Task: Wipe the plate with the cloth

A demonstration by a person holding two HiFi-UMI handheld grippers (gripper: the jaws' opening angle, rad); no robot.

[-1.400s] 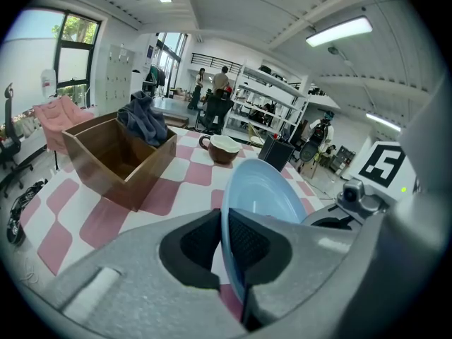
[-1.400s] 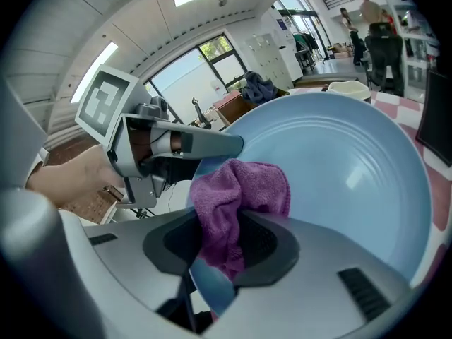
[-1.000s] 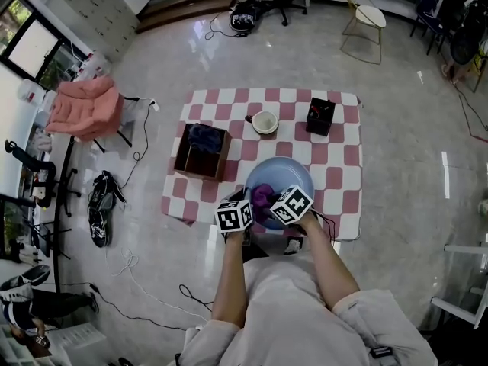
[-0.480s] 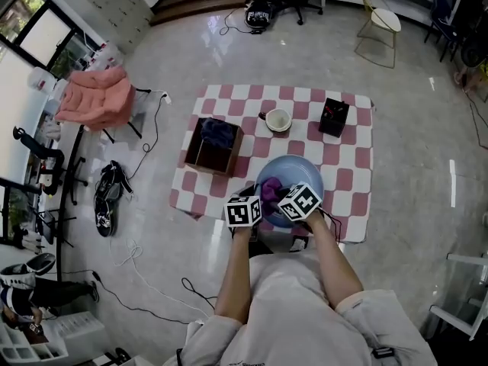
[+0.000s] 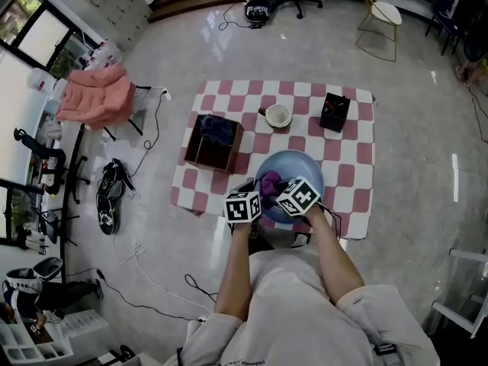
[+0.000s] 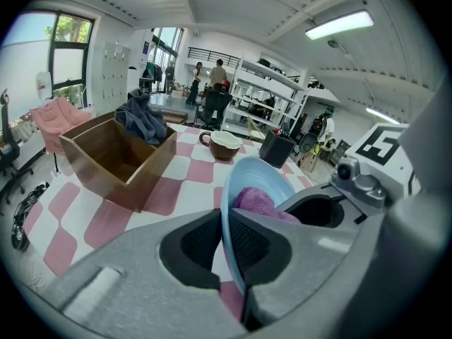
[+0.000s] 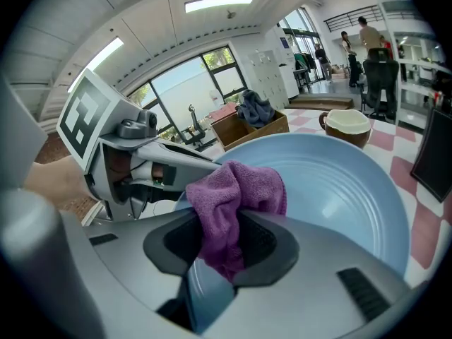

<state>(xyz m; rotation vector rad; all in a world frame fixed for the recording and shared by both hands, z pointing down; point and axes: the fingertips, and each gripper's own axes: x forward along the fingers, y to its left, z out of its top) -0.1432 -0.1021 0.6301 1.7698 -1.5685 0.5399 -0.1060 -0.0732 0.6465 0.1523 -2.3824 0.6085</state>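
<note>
A light blue plate is held tilted over the near part of the checkered cloth-covered table. My left gripper is shut on the plate's rim, which stands edge-on between its pads. My right gripper is shut on a purple cloth that lies against the plate's inner face. In the head view the purple cloth shows between the two marker cubes, the left gripper beside the right gripper.
A wooden box with a dark blue cloth stands at the table's left. A brown-and-white cup and a black holder stand at the back. The red-and-white table ends near my body. Cables and shoes lie on the floor at left.
The cloth and right gripper have shifted slightly across the plate. Both grippers keep their hold, and the head camera has shifted a little.
</note>
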